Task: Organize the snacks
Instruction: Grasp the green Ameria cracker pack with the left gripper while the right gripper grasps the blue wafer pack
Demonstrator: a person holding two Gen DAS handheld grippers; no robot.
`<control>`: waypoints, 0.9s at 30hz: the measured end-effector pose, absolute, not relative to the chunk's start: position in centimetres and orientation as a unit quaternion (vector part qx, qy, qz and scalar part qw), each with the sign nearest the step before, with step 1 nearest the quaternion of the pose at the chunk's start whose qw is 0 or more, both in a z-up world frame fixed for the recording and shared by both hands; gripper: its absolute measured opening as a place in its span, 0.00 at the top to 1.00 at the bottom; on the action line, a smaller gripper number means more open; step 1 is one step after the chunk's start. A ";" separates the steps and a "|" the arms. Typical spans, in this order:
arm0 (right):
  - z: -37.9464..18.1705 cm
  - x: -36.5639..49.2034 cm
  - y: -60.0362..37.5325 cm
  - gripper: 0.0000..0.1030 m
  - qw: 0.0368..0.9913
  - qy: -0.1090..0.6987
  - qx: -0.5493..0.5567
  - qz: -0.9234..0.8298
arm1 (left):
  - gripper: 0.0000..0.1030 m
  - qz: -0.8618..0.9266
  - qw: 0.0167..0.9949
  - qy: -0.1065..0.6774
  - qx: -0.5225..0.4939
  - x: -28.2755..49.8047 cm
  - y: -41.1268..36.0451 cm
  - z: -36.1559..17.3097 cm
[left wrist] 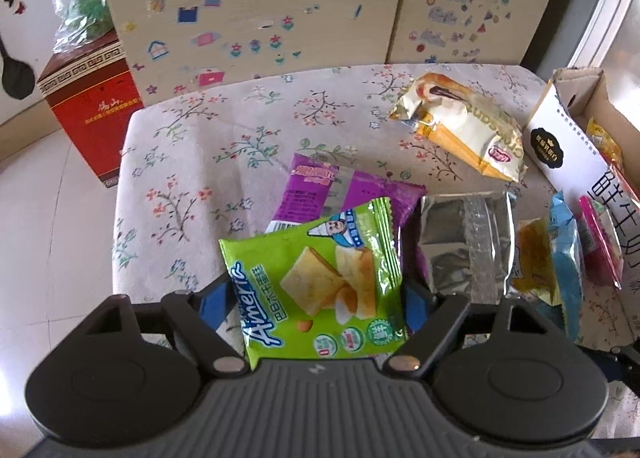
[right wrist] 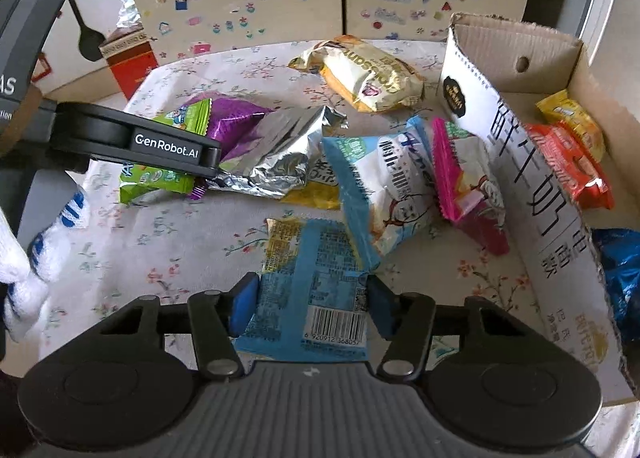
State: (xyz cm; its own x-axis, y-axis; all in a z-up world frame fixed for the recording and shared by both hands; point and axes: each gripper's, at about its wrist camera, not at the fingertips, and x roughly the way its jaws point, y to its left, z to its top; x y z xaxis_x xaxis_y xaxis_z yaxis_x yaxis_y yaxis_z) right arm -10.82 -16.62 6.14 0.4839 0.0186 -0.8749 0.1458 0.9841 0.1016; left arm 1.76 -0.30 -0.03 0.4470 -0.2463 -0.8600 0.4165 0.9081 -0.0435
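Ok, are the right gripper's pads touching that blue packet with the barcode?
Touching. In the right wrist view both blue pads of the right gripper press the side edges of the blue barcode packet, with no gap visible on either side.

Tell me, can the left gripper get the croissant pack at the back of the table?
Probably not yet. The left gripper already has the green Aimeria pack between its jaws. The croissant pack itself lies uncovered, with bare tablecloth around it.

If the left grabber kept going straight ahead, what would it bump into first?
The left gripper already has the green snack packet between its fingers. Straight on, that packet would probably press into the purple packet lying partly under it, though depth is hard to judge.
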 end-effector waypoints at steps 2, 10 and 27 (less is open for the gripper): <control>6.3 -11.1 -16.9 0.38 0.854 0.510 0.100 -0.024 | 0.20 -0.192 0.847 0.490 0.082 1.5 0.1 0.1; 6.9 -11.6 -16.8 0.38 0.852 0.506 0.131 0.016 | 0.20 -0.183 0.852 0.485 0.076 0.3 1.1 0.8; 8.3 -12.0 -17.0 0.42 0.858 0.494 0.136 0.034 | 0.18 -0.173 0.846 0.501 0.058 -2.1 2.7 0.8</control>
